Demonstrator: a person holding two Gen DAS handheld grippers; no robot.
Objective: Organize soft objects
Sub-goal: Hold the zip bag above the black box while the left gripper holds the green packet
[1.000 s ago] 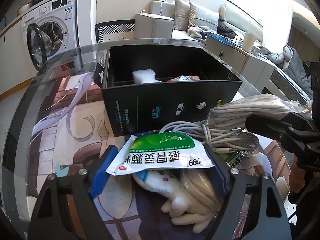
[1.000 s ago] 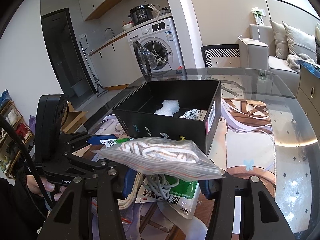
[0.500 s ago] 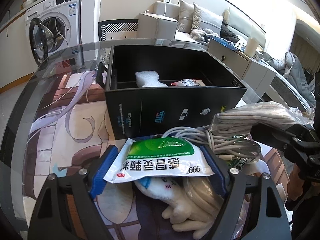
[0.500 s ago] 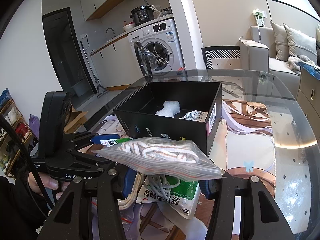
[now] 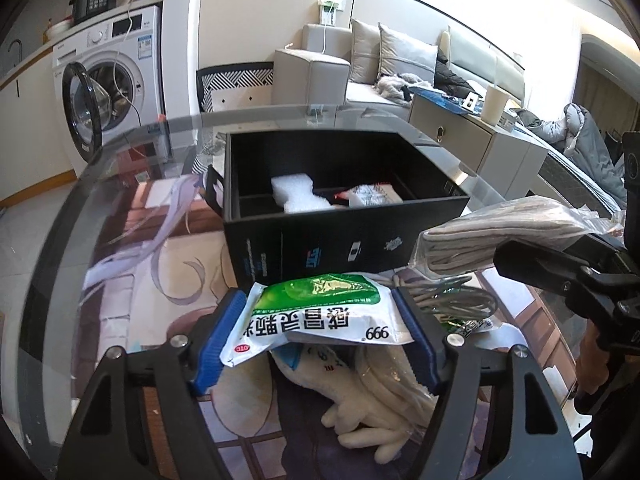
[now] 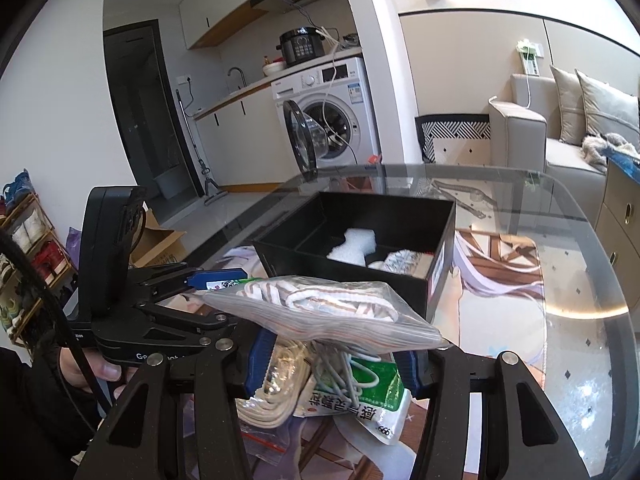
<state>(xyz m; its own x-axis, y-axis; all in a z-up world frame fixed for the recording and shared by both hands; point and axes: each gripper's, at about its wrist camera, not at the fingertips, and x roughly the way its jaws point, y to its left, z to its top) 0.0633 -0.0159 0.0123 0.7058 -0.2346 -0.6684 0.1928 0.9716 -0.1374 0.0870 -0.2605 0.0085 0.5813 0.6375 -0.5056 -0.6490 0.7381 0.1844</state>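
Two tongs were loaded: my left tongs (image 5: 320, 332) had just been closing and now pinched the green packet (image 5: 320, 312); my right tongs (image 6: 336, 356) gripped the bagged cloth (image 6: 320, 308), both near the black box (image 6: 360, 240), ready for boxing.

Home apt, washing machine (image 6: 332, 112), sofa (image 5: 384, 64), kitchen cabinets (image 6: 236, 12)
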